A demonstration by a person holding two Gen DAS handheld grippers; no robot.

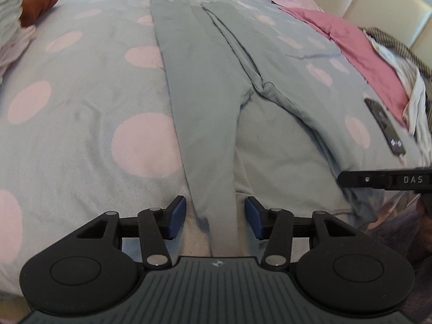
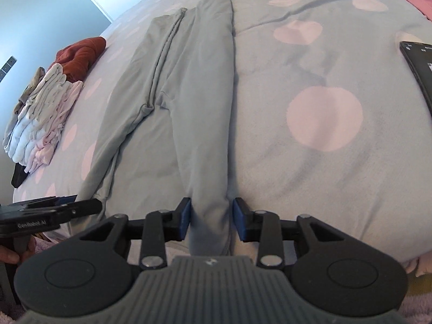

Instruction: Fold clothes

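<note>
Left gripper (image 1: 215, 217) and right gripper (image 2: 212, 218) each straddle a leg cuff of the grey leggings (image 1: 199, 86) flat on the dotted duvet (image 1: 81, 113), jaws unclamped; risk: closing pinches duvet too, or cuff slips.

The trousers (image 1: 205, 86) lie on the bed (image 1: 81, 124), mid-frame. Folded clothes (image 2: 46, 116) sit left; a phone (image 2: 421, 67) lies right.
</note>
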